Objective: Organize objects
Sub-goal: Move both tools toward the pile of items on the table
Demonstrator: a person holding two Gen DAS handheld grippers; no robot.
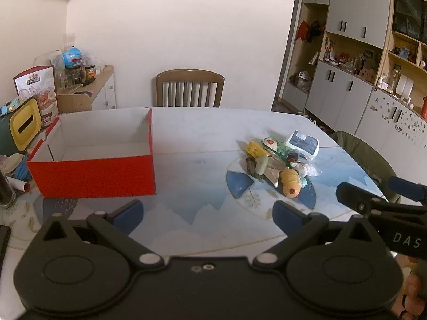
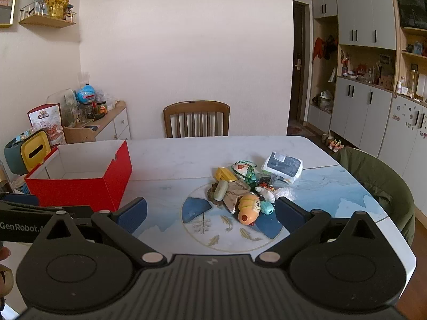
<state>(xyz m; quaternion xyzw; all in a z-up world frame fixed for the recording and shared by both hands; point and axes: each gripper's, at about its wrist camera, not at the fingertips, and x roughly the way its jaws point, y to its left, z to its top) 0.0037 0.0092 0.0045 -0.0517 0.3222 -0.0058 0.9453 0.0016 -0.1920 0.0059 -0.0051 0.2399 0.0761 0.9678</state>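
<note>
Pile [image 2: 245, 189] of small items heaped on table [image 2: 165, 160], overlapping, most hard to identify; readable ones: yellow toy [image 2: 248, 208], white-blue pack [image 2: 283, 166], yellow block [image 2: 224, 174], green oval [image 2: 221, 190]. Red box [image 1: 93, 172] left of pile, well apart, open top, white interior, nothing seen inside; near wall hides part of floor. Left gripper [image 1: 208, 210] spread wide, nothing between jaws, hovering over table near box. Right gripper [image 2: 210, 212] spread wide too, empty, just short of pile. Chair [image 2: 197, 118] behind table, partly cut off by edge.

The table [image 2: 165, 160] is bare between the red box [image 2: 80, 189] and the toy pile [image 2: 245, 189]; a chair [image 2: 196, 118] stands behind.
</note>
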